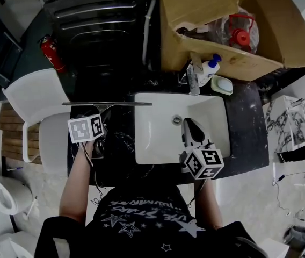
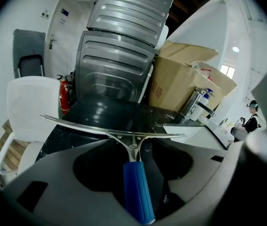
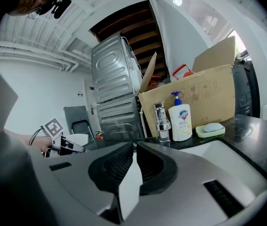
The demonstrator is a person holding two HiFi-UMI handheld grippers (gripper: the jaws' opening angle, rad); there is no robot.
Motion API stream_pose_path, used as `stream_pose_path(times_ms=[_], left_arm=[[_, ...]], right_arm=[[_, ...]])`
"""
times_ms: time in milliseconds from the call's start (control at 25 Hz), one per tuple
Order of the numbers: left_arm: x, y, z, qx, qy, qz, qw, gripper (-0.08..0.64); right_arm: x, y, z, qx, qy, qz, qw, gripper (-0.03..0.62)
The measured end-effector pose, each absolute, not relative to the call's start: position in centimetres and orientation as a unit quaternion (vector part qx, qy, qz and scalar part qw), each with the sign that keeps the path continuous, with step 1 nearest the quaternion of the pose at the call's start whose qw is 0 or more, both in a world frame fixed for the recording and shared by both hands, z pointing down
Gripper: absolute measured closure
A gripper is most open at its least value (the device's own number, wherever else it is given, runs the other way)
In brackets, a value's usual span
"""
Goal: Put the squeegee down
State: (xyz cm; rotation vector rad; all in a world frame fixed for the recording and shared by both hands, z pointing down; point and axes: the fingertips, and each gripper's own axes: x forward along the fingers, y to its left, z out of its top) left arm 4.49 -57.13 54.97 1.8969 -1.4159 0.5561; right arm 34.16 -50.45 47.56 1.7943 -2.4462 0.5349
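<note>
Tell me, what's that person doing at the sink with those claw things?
A person works two handheld grippers at a bathroom counter. The left gripper has its jaws wide apart around the blue handle of a squeegee, not pressing it. The squeegee seems to rest on the dark counter, left of the white sink. The right gripper is over the sink, shut and empty.

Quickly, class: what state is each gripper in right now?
Left gripper: open, with the squeegee loose between its jaws.
Right gripper: shut, holding nothing.
</note>
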Motion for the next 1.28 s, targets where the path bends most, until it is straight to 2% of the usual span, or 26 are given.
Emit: stream_pose_path(times_ms=[480, 1040, 1160, 1280], left_arm=[[2.6, -53.1, 48.7, 0.784, -0.531, 0.157, 0.281, 0.282], [0.2, -44.9, 46.3, 0.842, -0.465, 0.136, 0.238, 0.287], [0.4, -43.2, 45.8, 0.859, -0.442, 0.136, 0.220, 0.346], [0.5, -41.3, 45.3, 0.871, -0.426, 0.133, 0.208, 0.374]], right_arm=[[31.3, -44.9, 44.7, 0.604, -0.784, 0.143, 0.020, 0.538], [25.5, -33.2, 44.7, 0.657, -0.741, 0.136, 0.013, 0.538], [25.1, -30.0, 45.3, 0.681, -0.718, 0.141, 0.015, 0.540], [24.8, -27.3, 45.9, 0.696, -0.703, 0.146, 0.017, 0.539]])
